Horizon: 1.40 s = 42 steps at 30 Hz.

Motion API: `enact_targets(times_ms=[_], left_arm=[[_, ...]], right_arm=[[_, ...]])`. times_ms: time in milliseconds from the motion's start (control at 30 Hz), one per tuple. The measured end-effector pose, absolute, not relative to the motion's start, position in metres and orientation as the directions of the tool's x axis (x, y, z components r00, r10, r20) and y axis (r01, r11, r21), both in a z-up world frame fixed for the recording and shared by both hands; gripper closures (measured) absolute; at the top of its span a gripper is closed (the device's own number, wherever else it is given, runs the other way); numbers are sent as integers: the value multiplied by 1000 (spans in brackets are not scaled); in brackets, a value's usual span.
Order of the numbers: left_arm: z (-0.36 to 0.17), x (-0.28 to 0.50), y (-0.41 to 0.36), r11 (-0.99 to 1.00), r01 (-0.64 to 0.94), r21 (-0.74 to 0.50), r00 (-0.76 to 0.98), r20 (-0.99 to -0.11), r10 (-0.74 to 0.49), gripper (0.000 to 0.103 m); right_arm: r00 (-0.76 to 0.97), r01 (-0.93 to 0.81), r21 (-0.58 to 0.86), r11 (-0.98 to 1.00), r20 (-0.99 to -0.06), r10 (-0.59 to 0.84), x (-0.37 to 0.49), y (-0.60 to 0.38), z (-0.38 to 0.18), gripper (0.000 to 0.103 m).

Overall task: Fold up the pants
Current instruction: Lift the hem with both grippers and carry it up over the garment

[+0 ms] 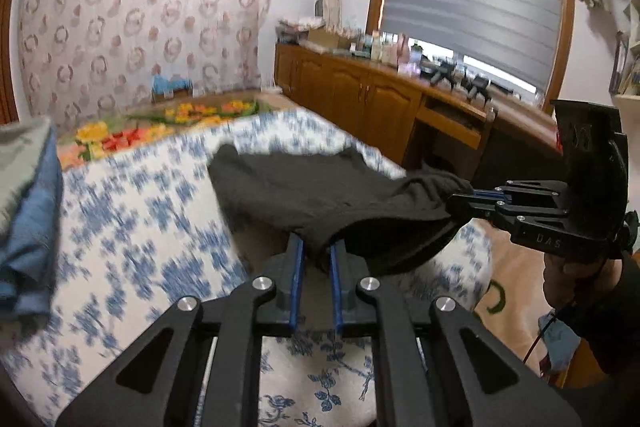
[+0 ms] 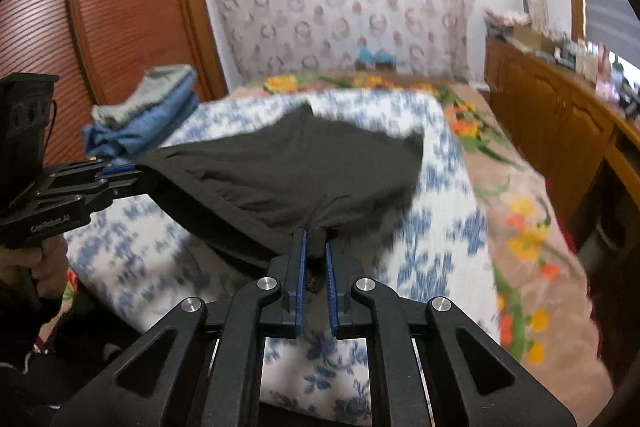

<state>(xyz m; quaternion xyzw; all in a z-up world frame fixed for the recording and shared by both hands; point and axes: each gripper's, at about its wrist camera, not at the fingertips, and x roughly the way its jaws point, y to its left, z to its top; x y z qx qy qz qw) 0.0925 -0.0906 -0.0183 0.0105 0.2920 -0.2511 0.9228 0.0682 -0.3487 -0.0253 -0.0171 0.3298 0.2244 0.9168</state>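
Black pants hang stretched between my two grippers above the blue-and-white floral bed cover. My left gripper is shut on one near edge of the pants. My right gripper comes in from the right and is shut on the other edge. In the right wrist view the pants spread away from my right gripper, and my left gripper grips them at the left. The far end of the pants droops toward the cover.
A stack of folded grey and blue clothes lies at the bed's left side. A flowered blanket covers the bed's right part. A wooden cabinet with bottles stands along the window wall. A wooden wardrobe stands at left.
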Motion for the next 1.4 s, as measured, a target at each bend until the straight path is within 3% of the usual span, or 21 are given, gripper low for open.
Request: enact_targets(times_ms=[300, 467, 1000, 1200, 1400], left_arm=[[40, 70, -67, 879, 470, -82, 776, -437, -456, 95], [47, 63, -55, 885, 462, -60, 793, -420, -442, 95], [-43, 124, -24, 915, 370, -158, 720, -573, -390, 95], [-22, 163, -19, 921, 364, -139, 735, -564, -376, 95], [35, 206, -21, 930, 362, -62, 793, -504, -342, 95]], right_arm=[[732, -493, 68, 867, -506, 456, 58, -334, 42, 97], [722, -543, 63, 837, -474, 504, 52, -324, 60, 97], [577, -603, 124, 788, -615, 538, 121, -277, -23, 97], [570, -628, 79, 774, -630, 527, 161, -263, -14, 97], [644, -630, -11, 777, -567, 514, 210, -250, 38, 97]])
